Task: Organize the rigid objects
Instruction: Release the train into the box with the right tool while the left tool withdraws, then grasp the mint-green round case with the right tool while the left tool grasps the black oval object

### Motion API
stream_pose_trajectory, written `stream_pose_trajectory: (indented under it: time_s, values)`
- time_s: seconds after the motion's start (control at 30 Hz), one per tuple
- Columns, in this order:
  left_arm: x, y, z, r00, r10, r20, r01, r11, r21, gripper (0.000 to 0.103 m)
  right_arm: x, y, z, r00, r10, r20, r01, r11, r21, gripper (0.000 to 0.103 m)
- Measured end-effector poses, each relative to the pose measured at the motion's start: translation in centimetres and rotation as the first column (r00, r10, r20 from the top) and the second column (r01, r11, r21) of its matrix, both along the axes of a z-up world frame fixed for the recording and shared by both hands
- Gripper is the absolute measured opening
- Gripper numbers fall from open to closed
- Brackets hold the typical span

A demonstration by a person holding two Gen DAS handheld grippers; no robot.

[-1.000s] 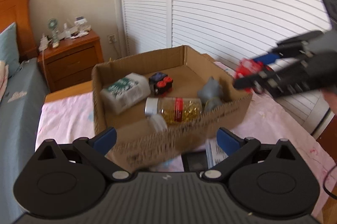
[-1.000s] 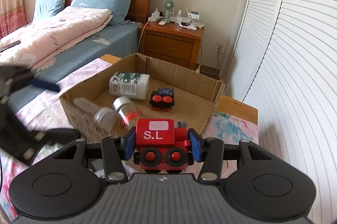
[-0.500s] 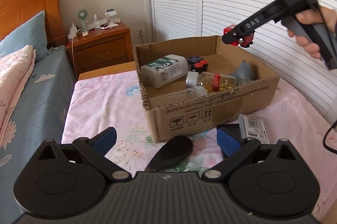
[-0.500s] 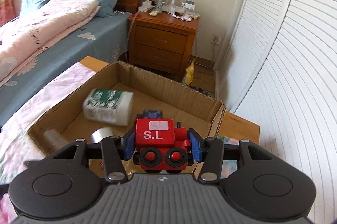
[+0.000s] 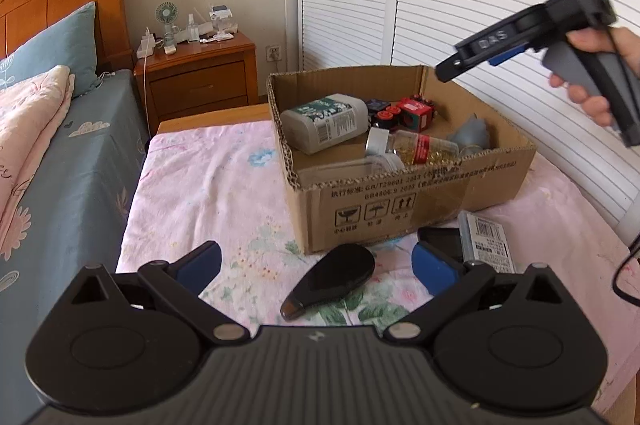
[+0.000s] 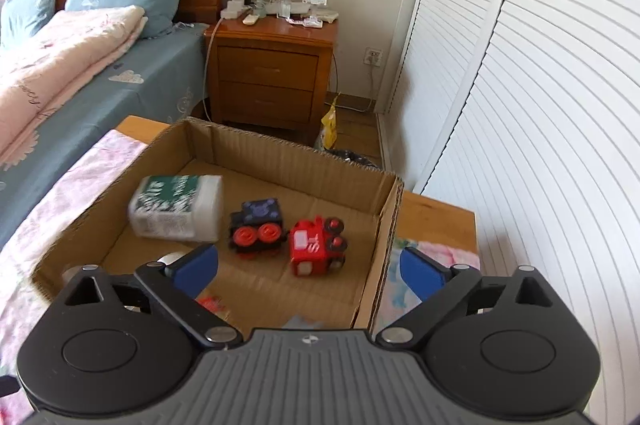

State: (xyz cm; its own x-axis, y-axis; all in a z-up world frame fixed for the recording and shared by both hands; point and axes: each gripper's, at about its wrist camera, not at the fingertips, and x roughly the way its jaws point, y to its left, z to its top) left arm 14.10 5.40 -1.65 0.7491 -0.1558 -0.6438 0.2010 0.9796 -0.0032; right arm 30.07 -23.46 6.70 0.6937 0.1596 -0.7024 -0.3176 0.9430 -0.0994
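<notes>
While the red toy train (image 6: 316,247) lies released in the cardboard box (image 6: 384,225), a drop-off step is judged to be ending.

At the left, the left gripper (image 5: 316,261) is held with fingers (image 5: 200,261) spread and empty above a black oval object (image 5: 332,279) on the table (image 5: 208,185). Farther right, a barcoded packet (image 5: 486,241) is seen beside the box. At the right, the right gripper (image 6: 310,271) is opening over the box with nothing between its fingers; the train rests beside a dark blue toy train (image 6: 258,223). Next, a grasp on the oval object is probably called for: lowering, then closing squarely.
</notes>
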Motion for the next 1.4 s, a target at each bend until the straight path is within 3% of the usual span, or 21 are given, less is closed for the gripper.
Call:
stream_pose_trajectory:
  time_s: [0.33,0.47,0.77,1.0,1.2,1.4]
  values:
    - [-2.8,-0.6,-0.2,0.999,0.017,-0.028,-0.016,0.999,0.033,0.101,-8.8,-0.9,-1.0,1.0,-0.022,0.008,0.022,0.997,0.08,0.103]
    - [-4.0,-0.7,-0.4,0.999,0.021,-0.04,-0.019,0.999,0.041,0.101,-11.9,-0.9,-2.6,1.0,0.006,-0.006,-0.005,0.992,0.123,0.103]
    - [-5.3,-1.0,-1.9,0.997,0.01,-0.072,-0.006,0.998,0.062,0.101,-17.0,1.0,-7.0,0.998,0.026,-0.055,-0.019,0.992,0.125,0.103]
    - [-5.0,-0.6,-2.4,0.997,0.03,-0.077,-0.025,0.998,0.061,0.101,-18.7,3.6,-8.7,0.996,0.013,-0.091,-0.001,0.991,0.132,0.103]
    - [-4.3,0.2,-2.7,0.997,0.021,-0.07,-0.017,0.998,0.064,0.101,-18.3,5.2,-10.4,0.993,-0.034,-0.109,0.043,0.996,0.082,0.103]
    - [-3.0,0.7,-3.4,0.997,-0.005,-0.083,0.009,0.998,0.055,0.101,-18.5,3.8,-11.0,0.989,-0.08,-0.126,0.09,0.993,0.08,0.103]
